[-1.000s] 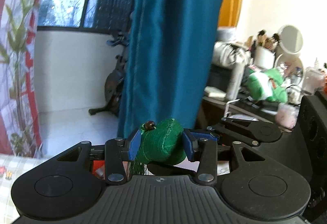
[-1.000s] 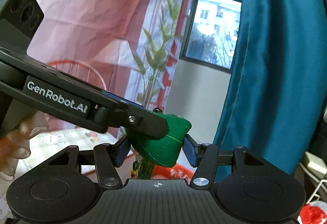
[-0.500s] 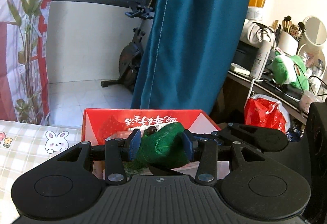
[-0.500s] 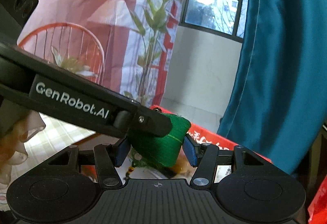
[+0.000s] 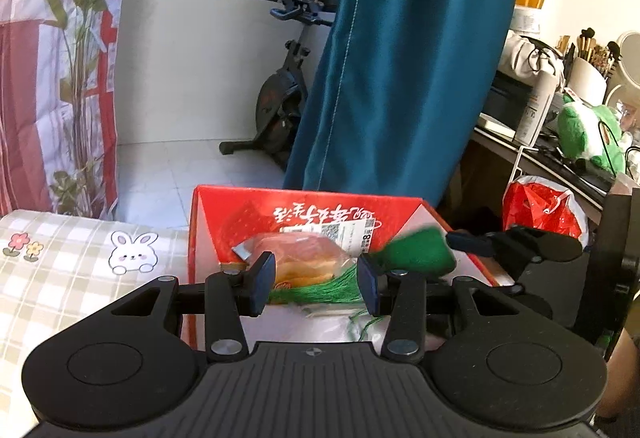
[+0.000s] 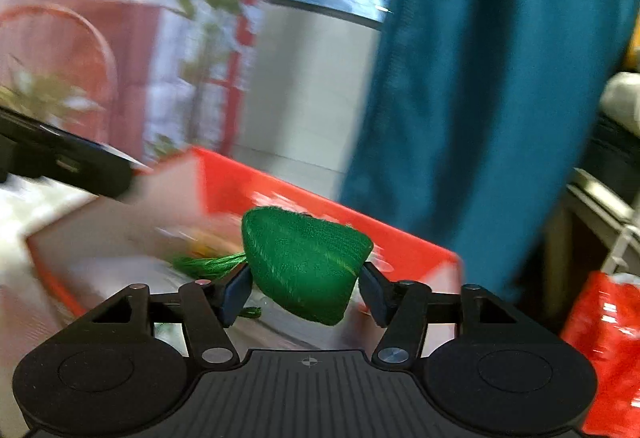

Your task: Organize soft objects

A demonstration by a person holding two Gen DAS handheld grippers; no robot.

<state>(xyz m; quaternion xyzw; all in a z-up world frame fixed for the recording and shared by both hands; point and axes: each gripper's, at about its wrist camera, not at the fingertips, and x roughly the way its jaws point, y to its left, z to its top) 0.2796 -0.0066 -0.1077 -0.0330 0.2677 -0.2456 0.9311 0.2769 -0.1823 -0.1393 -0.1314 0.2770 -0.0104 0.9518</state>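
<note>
A green soft pouch (image 6: 304, 262) with a green tassel (image 6: 208, 262) sits between the fingers of my right gripper (image 6: 304, 288), which is shut on it above the red box (image 6: 400, 238). In the left wrist view the pouch (image 5: 420, 250) is to the right, held by the right gripper's finger (image 5: 476, 242). My left gripper (image 5: 316, 288) is open; only the tassel (image 5: 320, 288) lies between its fingers. The red box (image 5: 200, 206) holds an orange wrapped soft item (image 5: 296, 258).
The box stands on a checked cloth with a bunny print (image 5: 128, 250). A blue curtain (image 5: 400, 58) hangs behind it. A cluttered desk (image 5: 560, 142) with a green plush and a red bag (image 5: 544, 210) is to the right. An exercise bike (image 5: 284, 98) stands far back.
My left gripper has opened and let go of the green pouch. The right gripper keeps hold of it and has carried it to the right and down over the red box.
</note>
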